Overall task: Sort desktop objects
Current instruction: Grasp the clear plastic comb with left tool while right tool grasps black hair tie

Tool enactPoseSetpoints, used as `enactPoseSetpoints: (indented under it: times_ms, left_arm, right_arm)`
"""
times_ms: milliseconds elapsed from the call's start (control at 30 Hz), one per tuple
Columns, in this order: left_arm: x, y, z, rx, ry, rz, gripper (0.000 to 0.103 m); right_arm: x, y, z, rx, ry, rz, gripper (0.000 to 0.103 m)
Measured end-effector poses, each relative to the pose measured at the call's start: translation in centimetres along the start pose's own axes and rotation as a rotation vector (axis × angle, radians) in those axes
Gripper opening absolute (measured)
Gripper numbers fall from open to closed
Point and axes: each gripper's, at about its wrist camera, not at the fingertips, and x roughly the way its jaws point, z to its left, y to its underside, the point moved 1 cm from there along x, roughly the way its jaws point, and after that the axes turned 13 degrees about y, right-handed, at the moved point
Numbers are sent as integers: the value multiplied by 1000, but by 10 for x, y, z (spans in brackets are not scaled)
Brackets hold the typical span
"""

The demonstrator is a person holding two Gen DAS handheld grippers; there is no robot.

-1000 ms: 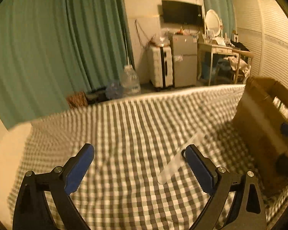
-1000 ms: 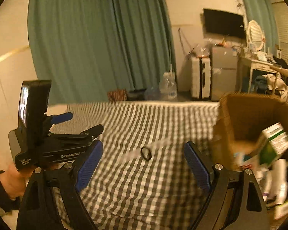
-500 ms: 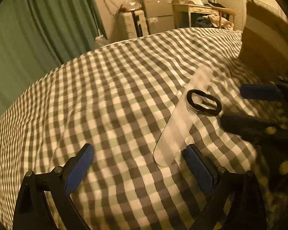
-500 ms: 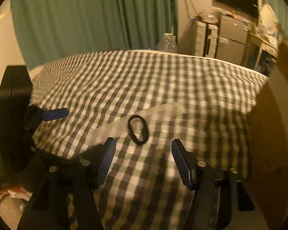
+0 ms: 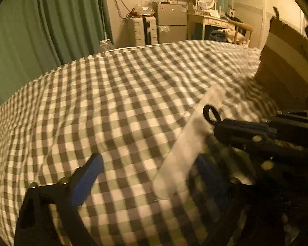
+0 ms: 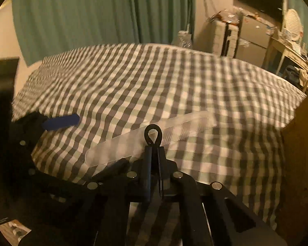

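A black hair tie (image 6: pixel 153 132) lies on a clear plastic comb (image 6: pixel 117 150) on the checked cloth. My right gripper (image 6: pixel 154 150) is shut on the tie's near end, and its loop sticks out past the tips. In the left wrist view the same right gripper (image 5: pixel 216 125) comes in from the right and pinches the hair tie (image 5: pixel 209 112). My left gripper (image 5: pixel 148 162) is low over the cloth with its jaws closing. The comb's (image 5: pixel 180 155) near end lies between them, close to the right finger, and no pad presses on it. One of its blue fingers (image 6: pixel 61 121) shows in the right wrist view.
A green-and-white checked cloth (image 5: pixel 113 102) covers the table. A cardboard box (image 5: pixel 287 65) stands at the right edge, also at the right of the right wrist view (image 6: pixel 301 153). Behind the table are green curtains, a suitcase and a small fridge.
Both grippers have come down close to the cloth. The right gripper's jaws have shut on the black hair tie. The left gripper's jaws have narrowed a little around the comb's end.
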Motion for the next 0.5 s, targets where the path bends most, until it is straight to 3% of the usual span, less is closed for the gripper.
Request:
enactPoseSetpoints:
  times_ms: [33,200,367,500]
  left_arm:
    - [1,-3,-1,-5,16,-9,79]
    - [2,-6,-24,57,56,-20,27]
    - [-2,-12,-24,27,89,-28,24]
    - [-20,-13,-29,35,73,-61,24]
  right_arm:
    - [-10,0,-6,27,0,-26,5]
    - [-48,-5,-26,124,15,-124,5]
    - [-94,-8,-36,173,29,-240,5]
    - [-127,-9,-42,202,32,-321,5]
